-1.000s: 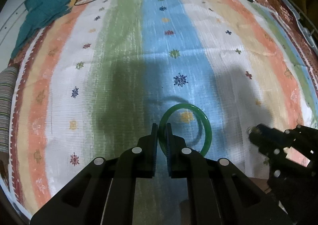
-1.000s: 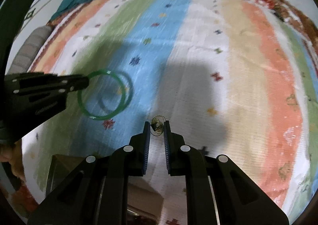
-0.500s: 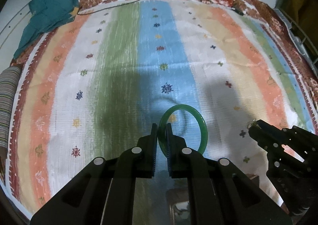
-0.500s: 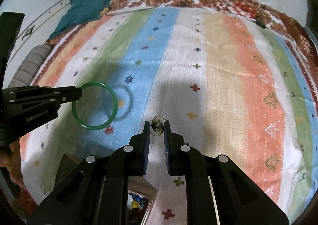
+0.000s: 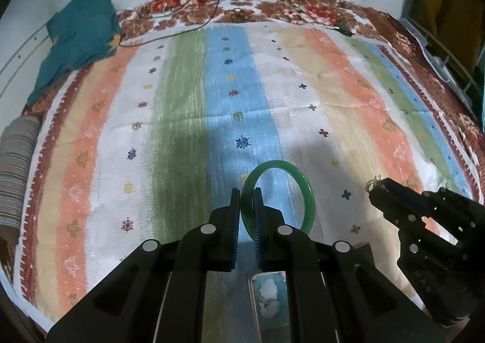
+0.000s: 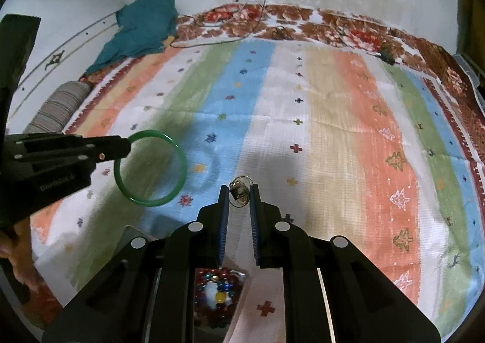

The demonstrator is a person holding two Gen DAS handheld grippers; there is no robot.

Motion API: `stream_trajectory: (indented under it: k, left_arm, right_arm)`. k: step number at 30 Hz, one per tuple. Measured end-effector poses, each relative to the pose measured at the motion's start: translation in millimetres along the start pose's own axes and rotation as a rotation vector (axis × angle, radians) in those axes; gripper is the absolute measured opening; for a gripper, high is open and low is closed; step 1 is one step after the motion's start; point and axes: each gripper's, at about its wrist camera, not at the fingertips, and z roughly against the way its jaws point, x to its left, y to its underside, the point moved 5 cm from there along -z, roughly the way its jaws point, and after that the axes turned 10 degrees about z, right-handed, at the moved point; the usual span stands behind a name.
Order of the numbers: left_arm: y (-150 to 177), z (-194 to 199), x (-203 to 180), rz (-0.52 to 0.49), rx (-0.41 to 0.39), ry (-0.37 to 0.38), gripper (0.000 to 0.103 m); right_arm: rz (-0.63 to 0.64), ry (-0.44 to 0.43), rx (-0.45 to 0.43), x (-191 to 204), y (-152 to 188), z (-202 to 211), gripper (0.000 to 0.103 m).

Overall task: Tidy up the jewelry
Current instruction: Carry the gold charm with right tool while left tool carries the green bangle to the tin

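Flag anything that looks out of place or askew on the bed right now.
A teal cloth lies crumpled at the far left corner of the striped bedspread, and loose cables trail across its floral border. Nothing looks spilled or damaged.

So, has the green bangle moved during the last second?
Yes. The green bangle, held in the left tongs, rose higher and away from the striped cloth; its shadow now lies further apart.

A home — striped bedspread, teal garment lying about.
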Motion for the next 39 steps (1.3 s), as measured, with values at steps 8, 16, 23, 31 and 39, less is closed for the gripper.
stream_trajectory:
  k: [8, 16, 23, 31, 39]
  left_arm:
    - [10, 18, -4, -0.009, -0.018, 0.033, 0.008]
    - [25, 32, -10, -0.03, -0.029, 0.051, 0.008]
    - [36, 46, -10, -0.032, -0.042, 0.075, 0.008]
    - [53, 61, -16, -0.057, -0.059, 0.097, 0.008]
    - [66, 61, -20, -0.063, -0.023, 0.112, 0.009]
  right_arm:
    - [0.0, -0.016, -0.011, 6, 8, 13, 0.015]
    - [-0.007, -0.017, -0.019, 10, 17, 25, 0.014]
    - [-0.005, -0.034, -0.032, 18, 24, 39, 0.015]
    - [0.011, -0.058, -0.033, 31, 36, 49, 0.015]
    - [0.02, -0.08, 0.0, 39, 48, 46, 0.015]
